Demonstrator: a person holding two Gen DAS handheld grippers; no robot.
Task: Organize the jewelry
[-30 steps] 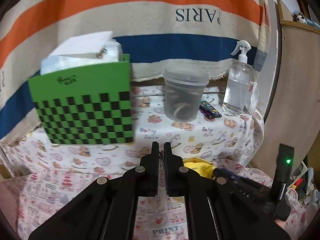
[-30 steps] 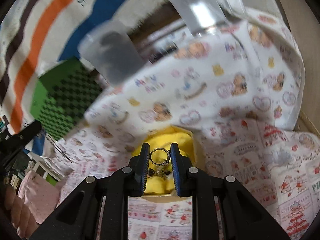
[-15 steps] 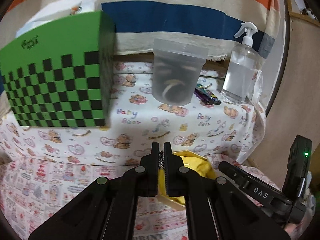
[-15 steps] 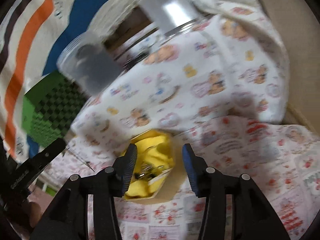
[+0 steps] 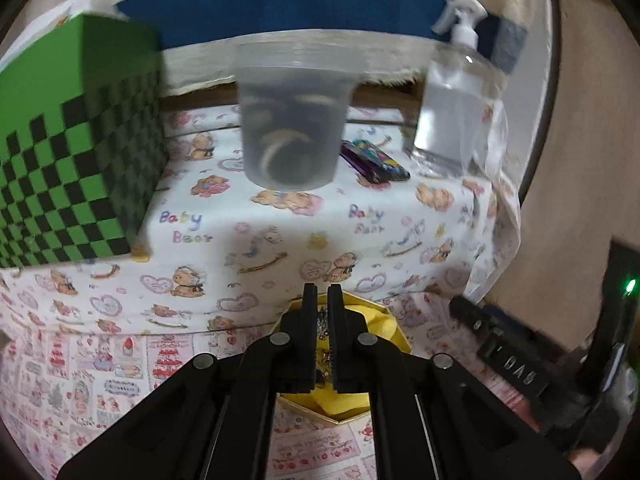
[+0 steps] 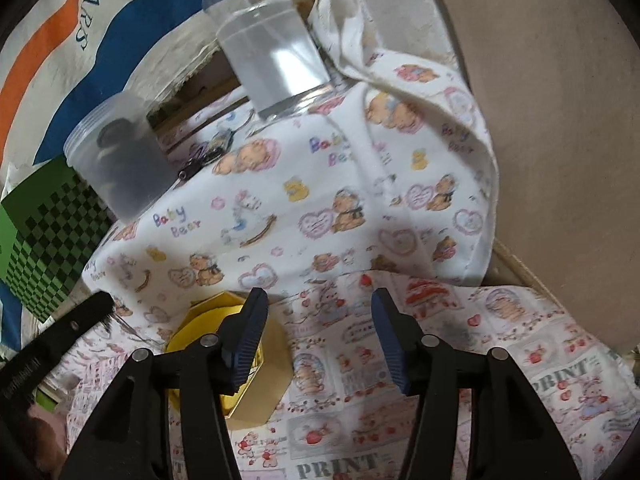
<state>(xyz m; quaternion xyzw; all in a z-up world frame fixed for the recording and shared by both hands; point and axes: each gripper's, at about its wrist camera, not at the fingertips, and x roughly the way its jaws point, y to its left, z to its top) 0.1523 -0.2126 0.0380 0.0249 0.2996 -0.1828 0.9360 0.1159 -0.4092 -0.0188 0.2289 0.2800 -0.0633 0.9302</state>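
Note:
A gold hexagonal box (image 5: pixel 382 320) with yellow lining lies on the printed cloth. It also shows in the right wrist view (image 6: pixel 264 354). My left gripper (image 5: pixel 322 300) is shut on a thin metal chain (image 5: pixel 323 320) and holds it right above the box. My right gripper (image 6: pixel 318 316) is open and empty, to the right of the box, and also shows at the right of the left wrist view (image 5: pixel 504 356).
A raised ledge under a bear-print cloth (image 5: pixel 320 232) holds a green checkered box (image 5: pixel 76 184), a lidded translucent tub (image 5: pixel 294 120), a clear spray bottle (image 5: pixel 456 96) and a small dark item (image 5: pixel 376 160). A brown board (image 6: pixel 560 120) stands at the right.
My right gripper let a ring fall into the box, opened wide and drew back to the right. My left gripper moved forward with the chain until it was over the box.

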